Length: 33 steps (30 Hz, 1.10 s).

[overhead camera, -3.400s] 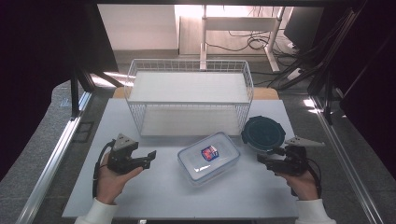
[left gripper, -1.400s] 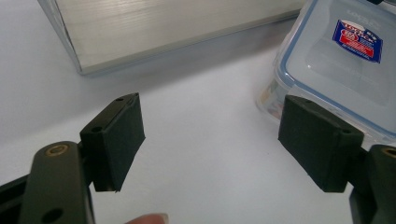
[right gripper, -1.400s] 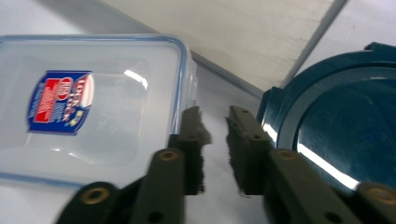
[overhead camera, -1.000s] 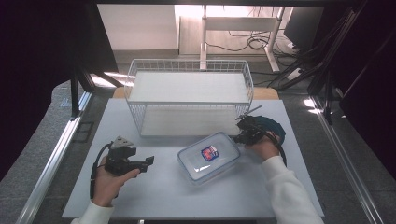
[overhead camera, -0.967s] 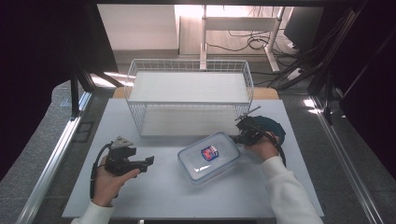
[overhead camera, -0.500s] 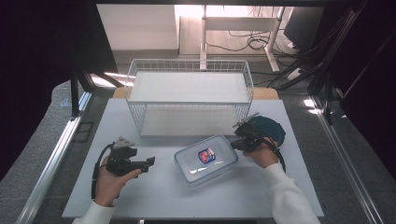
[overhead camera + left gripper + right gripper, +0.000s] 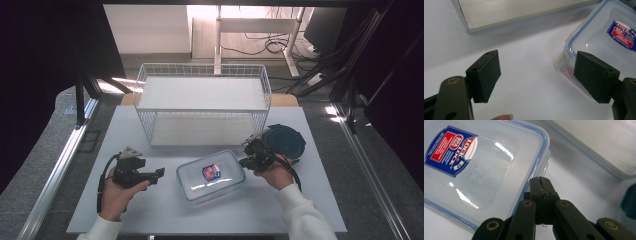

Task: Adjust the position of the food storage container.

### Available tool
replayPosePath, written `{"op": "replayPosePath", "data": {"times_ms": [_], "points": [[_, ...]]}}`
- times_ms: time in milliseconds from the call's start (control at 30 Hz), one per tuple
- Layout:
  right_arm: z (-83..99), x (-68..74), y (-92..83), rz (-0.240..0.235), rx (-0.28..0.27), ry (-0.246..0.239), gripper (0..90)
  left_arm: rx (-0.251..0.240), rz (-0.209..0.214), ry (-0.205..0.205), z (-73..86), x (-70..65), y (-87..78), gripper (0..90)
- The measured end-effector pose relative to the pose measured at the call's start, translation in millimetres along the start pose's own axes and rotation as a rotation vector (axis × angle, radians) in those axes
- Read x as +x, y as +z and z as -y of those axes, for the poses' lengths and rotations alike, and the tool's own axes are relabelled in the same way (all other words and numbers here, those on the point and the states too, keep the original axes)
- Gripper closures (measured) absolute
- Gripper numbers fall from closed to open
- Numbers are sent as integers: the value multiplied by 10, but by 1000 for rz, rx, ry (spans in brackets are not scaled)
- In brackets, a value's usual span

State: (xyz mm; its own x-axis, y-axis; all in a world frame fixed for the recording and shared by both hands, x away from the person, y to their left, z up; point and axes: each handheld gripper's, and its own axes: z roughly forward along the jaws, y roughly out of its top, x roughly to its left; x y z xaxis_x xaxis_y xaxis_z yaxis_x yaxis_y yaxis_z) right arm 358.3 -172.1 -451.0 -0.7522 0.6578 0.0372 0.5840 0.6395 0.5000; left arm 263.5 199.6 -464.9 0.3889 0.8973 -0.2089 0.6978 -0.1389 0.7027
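1. A clear plastic food container [image 7: 210,176] with a blue-rimmed lid and a red-and-blue label [image 7: 211,172] is lying on the white bench [image 7: 150,210], just in front of a white wire basket [image 7: 202,107].
2. The right tongs [image 7: 246,161] are pressing against the container's right edge; in the right gripper view the jaws are clenched tight together, with the lid's edge [image 7: 537,165] just beside their tips and nothing visible between them.
3. The left tongs [image 7: 159,173] are sitting released to the container's left, well apart from it in the high view; in the left gripper view the jaws are standing wide, with the container [image 7: 599,40] beyond them.
4. A dark teal round lid [image 7: 285,141] is lying behind the right hand [image 7: 272,172].
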Motion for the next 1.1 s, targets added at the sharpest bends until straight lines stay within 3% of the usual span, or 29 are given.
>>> {"op": "replayPosePath", "data": {"times_ms": [233, 533, 733, 800, 833, 900, 1100], "points": [[34, 103, 2, -31, -11, -9, 892, 4, 3, 2, 4, 2, 10, 212], [17, 319, 22, -74, -27, -60, 892, 1, 6, 5, 3, 1, -1, 218], [24, 308, 32, -94, -37, -55, 892, -4, 8, 4, 4, 4, -10, 220], [44, 295, 4, -55, -70, -53, 893, -3, 9, 6, 7, 4, -14, 220], [67, 273, -32, -37, -92, -39, 892, -7, 18, 9, 8, 1, -23, 223], [150, 211, -129, -53, -147, 7, 892, -18, 43, 20, 3, -11, -45, 235], [598, 73, -421, -32, -214, 65, 891, -47, 65, 28, -32, -66, -107, 257]]}}
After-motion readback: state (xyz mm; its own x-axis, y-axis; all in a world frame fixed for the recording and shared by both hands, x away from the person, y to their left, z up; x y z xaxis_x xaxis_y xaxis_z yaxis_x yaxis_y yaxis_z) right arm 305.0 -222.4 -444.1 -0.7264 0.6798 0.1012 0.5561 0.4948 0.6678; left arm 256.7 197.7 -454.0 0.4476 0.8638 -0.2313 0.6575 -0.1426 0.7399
